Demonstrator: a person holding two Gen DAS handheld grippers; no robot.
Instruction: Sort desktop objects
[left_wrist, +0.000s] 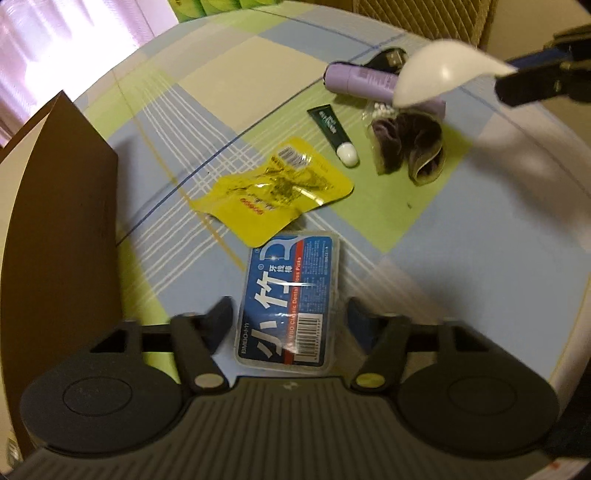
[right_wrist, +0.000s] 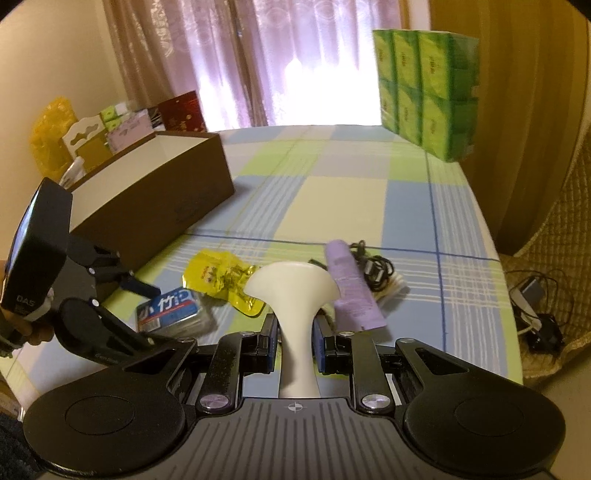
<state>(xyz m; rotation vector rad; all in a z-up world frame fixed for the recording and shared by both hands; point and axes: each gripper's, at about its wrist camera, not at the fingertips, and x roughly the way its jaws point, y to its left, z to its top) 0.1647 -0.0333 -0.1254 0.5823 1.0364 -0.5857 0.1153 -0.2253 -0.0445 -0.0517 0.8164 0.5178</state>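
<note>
Right wrist view: right gripper (right_wrist: 294, 341), jaws closed on white spoon (right_wrist: 293, 291), held above table (right_wrist: 406, 206). Left gripper (left_wrist: 288, 314), jaws wide apart, straddling blue floss-pick case (left_wrist: 291, 295), ungrasped. Step: collecting. Next, probably: close on case; carry both to brown box (right_wrist: 155, 192).

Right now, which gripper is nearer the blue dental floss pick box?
Left. The left gripper is open with its fingers straddling the blue dental floss pick box on the table. The right gripper is raised off to the side, shut on a white spoon.
</note>
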